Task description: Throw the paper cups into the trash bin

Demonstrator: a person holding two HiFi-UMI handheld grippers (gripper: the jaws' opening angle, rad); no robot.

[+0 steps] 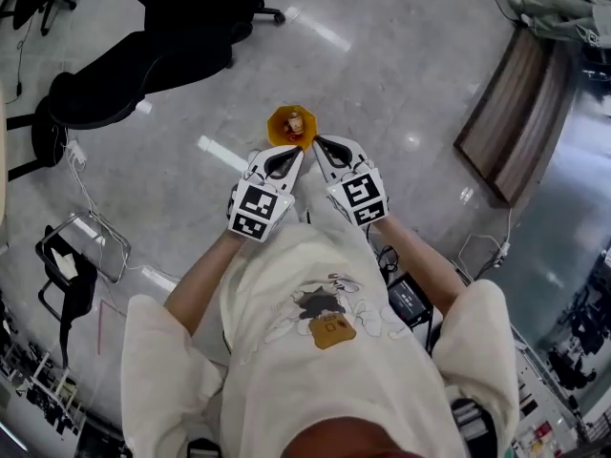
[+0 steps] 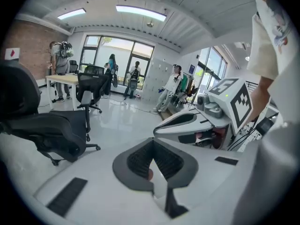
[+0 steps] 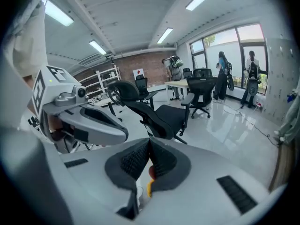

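Pinching the rim of the paper cup [image 1: 291, 127], jaws of left gripper [image 1: 294, 153] and right gripper [image 1: 320, 144] stand closed.

No legible txt, wall sign [image 2: 11, 53] too sml

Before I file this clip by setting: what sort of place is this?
Probably an open-plan office or lab workspace: black swivel office chairs, a pale wooden desk near tall glass windows, and white metal storage shelving by a red brick wall.
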